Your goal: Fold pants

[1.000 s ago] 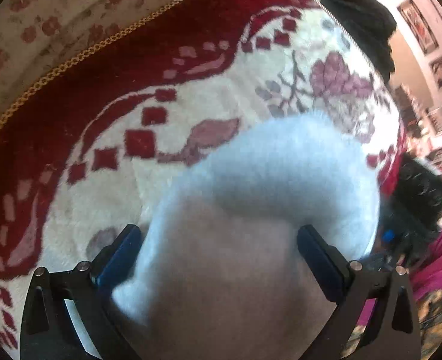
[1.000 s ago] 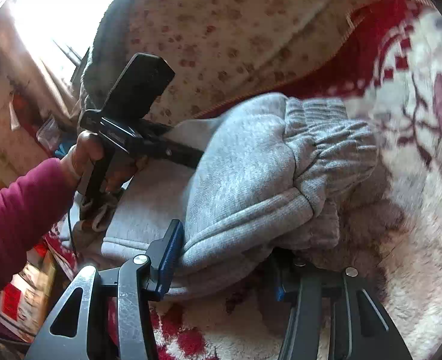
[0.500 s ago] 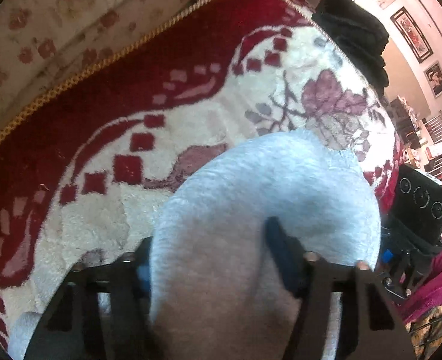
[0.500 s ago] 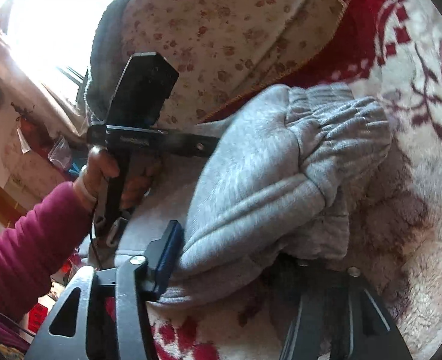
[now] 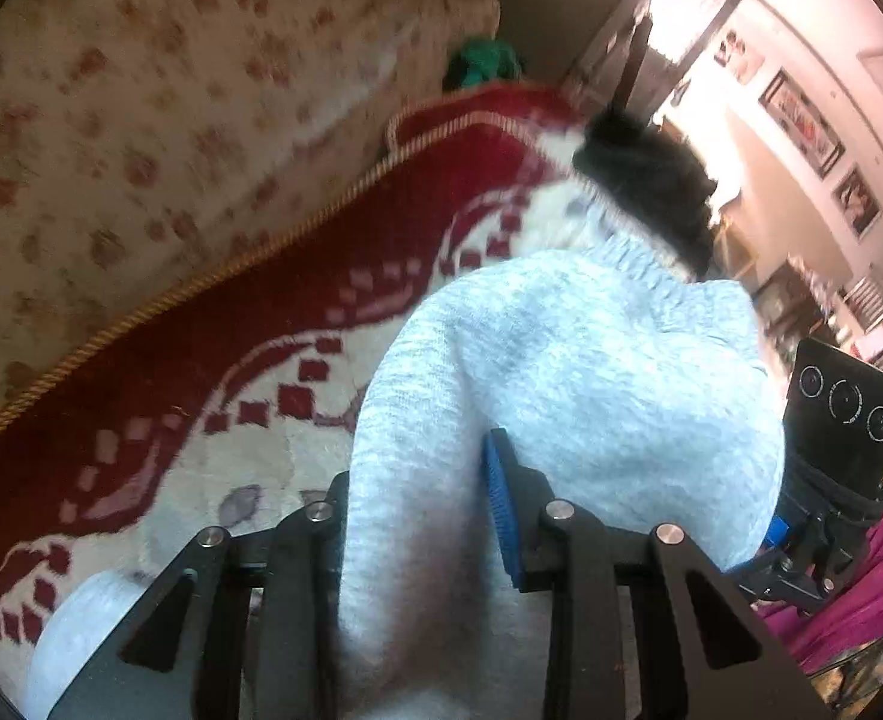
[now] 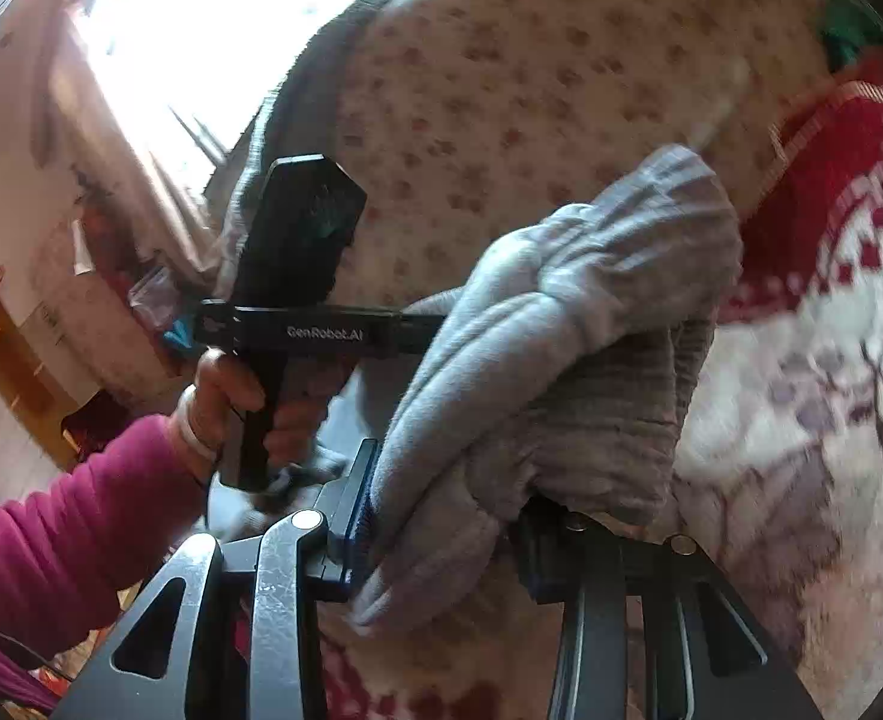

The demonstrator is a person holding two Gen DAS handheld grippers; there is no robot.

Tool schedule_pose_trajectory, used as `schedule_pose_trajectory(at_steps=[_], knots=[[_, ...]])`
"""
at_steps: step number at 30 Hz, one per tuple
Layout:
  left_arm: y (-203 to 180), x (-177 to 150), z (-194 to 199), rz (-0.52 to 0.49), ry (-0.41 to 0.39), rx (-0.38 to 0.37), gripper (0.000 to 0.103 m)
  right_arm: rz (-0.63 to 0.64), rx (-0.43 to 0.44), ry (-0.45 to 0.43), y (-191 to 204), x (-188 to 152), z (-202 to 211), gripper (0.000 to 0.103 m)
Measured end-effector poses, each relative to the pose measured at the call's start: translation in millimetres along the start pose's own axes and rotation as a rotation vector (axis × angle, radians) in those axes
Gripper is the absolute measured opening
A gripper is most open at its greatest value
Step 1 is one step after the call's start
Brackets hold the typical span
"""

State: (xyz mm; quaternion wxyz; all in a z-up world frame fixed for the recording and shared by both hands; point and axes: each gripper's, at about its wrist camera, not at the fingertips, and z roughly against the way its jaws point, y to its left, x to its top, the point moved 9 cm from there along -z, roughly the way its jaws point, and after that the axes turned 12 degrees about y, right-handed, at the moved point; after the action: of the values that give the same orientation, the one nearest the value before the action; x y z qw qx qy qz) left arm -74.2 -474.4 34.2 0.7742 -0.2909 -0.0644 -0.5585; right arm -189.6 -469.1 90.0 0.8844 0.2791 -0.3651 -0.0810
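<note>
Left wrist view: left claw (image 5: 417, 504) closing, pinching grey pants (image 5: 561, 396) above a red-and-white blanket (image 5: 261, 360).
Right wrist view: right claw (image 6: 441, 534) closing, pinching the bunched pants (image 6: 561, 360); at left, a hand (image 6: 225, 402) in a magenta sleeve (image 6: 69, 534) grips the other claw's handle.

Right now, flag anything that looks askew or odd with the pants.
The gray pants are bunched, not flat: the elastic waistband is scrunched into thick rolls where the right gripper is closing on it. The left gripper is closing on another thick wad. Nothing looks torn or spilled on the red-and-white blanket.
</note>
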Motion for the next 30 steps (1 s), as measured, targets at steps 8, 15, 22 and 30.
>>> schedule_pose_trajectory(at_steps=[8, 15, 22, 30], knots=[[8.8, -28.0, 97.0, 0.031, -0.174, 0.029, 0.03, 0.216, 0.035, -0.016, 98.4, 33.8, -5.8, 0.038], [47.2, -82.4, 176.4, 0.122, -0.329, 0.069, 0.03, 0.411, 0.067, 0.039, 194.2, 33.4, -44.4, 0.038], [132.6, -203.2, 221.0, 0.385, -0.385, 0.208, 0.027, 0.61, 0.053, 0.176, 271.4, -7.8, -140.2, 0.038], [201.3, -358.5, 259.4, 0.767, -0.467, 0.283, 0.039, 0.735, 0.037, 0.421, 299.9, -97.2, -260.2, 0.04]])
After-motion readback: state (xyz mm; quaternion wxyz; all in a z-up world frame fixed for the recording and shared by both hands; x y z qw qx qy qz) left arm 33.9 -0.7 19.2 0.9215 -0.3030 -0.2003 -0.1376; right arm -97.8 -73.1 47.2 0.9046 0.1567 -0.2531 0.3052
